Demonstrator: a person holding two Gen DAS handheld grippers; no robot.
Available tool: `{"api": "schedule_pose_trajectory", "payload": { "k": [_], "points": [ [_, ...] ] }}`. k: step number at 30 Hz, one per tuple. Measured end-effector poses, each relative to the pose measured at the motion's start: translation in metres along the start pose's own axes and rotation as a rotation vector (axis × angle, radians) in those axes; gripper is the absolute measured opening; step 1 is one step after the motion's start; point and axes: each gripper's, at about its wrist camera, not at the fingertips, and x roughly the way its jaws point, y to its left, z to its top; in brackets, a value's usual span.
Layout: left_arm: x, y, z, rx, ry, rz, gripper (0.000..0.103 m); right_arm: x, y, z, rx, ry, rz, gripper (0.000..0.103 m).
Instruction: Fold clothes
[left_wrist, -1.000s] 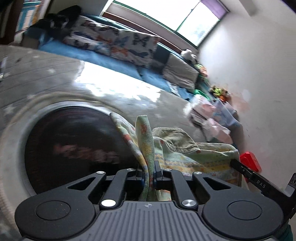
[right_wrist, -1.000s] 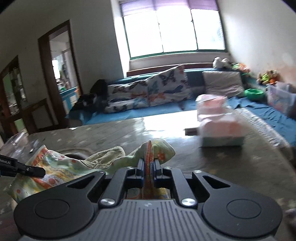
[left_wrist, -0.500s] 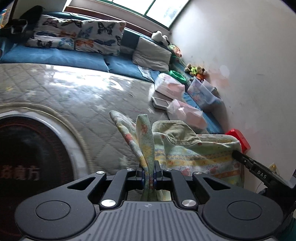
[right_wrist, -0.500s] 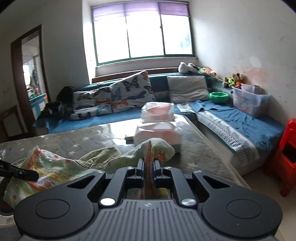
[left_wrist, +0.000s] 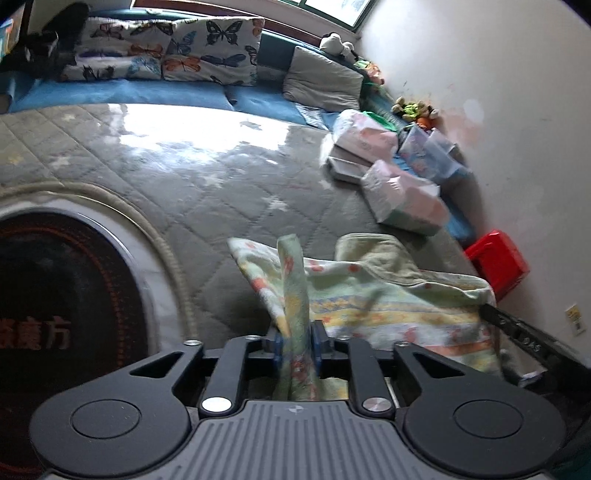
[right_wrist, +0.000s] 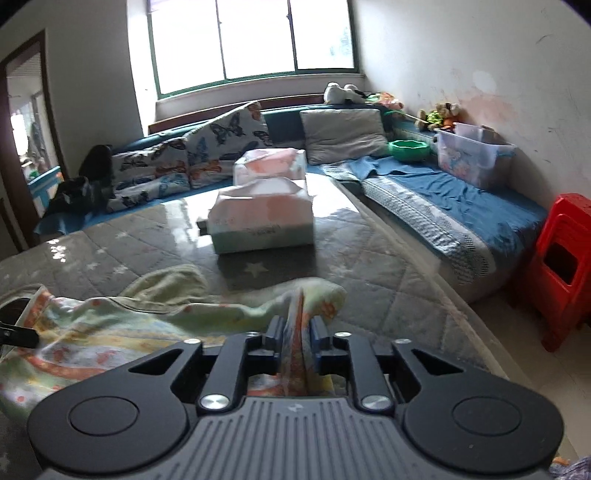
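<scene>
- left gripper (left_wrist: 295, 341): jaws have just been opening; a bunched corner of the garment (left_wrist: 388, 306) still stands between the blue pads, with a sliver of gap on each side, so parted rather than clamped.
- right gripper (right_wrist: 296, 338): same story, jaws just been opening; a ridge of the printed cloth (right_wrist: 110, 332) sits in the slot, pads standing off it on both sides.
- compared with a second back: both pinches were tight on the fabric then; now slack in both views.
- garment: pastel green and yellow piece with orange print, now lying spread on the grey quilted mat (left_wrist: 207, 192), folded edge toward the tissue packs (right_wrist: 262, 225); only the two pinched corners stand up.
- also changed: dark round panel (left_wrist: 55, 314), central in the left view a second back, now at far left, so cloth carried sideways across the mat.
- reading: looks like a release at the end of one fold, cloth set down.
- judgement: fold probably laid but not tidy; upper layer puckered near the middle.
- likely next: back both grippers clear without dragging the corners, then regrip for a second fold.
- risk: cloth snagging on a pad during withdrawal, undoing the fold.
</scene>
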Motion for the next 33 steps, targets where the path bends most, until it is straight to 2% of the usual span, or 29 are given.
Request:
{"api": "schedule_pose_trajectory", "payload": {
  "k": [2,6,13,20,25,31,33],
  "points": [
    [-0.001,0.002,0.001,0.01,-0.01,0.028,0.037,-0.001,-0.002,0.001,0.009,-0.007,-0.005,0.019],
    [-0.004,0.006,0.007,0.001,-0.036,0.049,0.037,-0.002,0.0,0.002,0.02,-0.013,0.031,0.022],
    [-0.001,-0.019,0.011,0.063,-0.049,-0.049,0.035,0.021,0.025,0.001,-0.004,0.032,0.125,0.023],
    [0.027,-0.042,0.013,0.097,-0.014,-0.113,0.027,0.038,0.043,0.0,-0.022,0.058,0.139,0.023],
    [0.047,-0.049,0.019,0.103,0.009,-0.129,0.025,0.044,0.049,0.001,-0.032,0.057,0.132,0.025],
    [0.064,-0.051,0.021,0.093,0.028,-0.114,0.025,0.047,0.054,0.001,-0.045,0.049,0.124,0.029],
    [0.067,-0.051,0.02,0.093,0.031,-0.107,0.025,0.047,0.053,0.002,-0.048,0.052,0.128,0.034]
  ]
}}
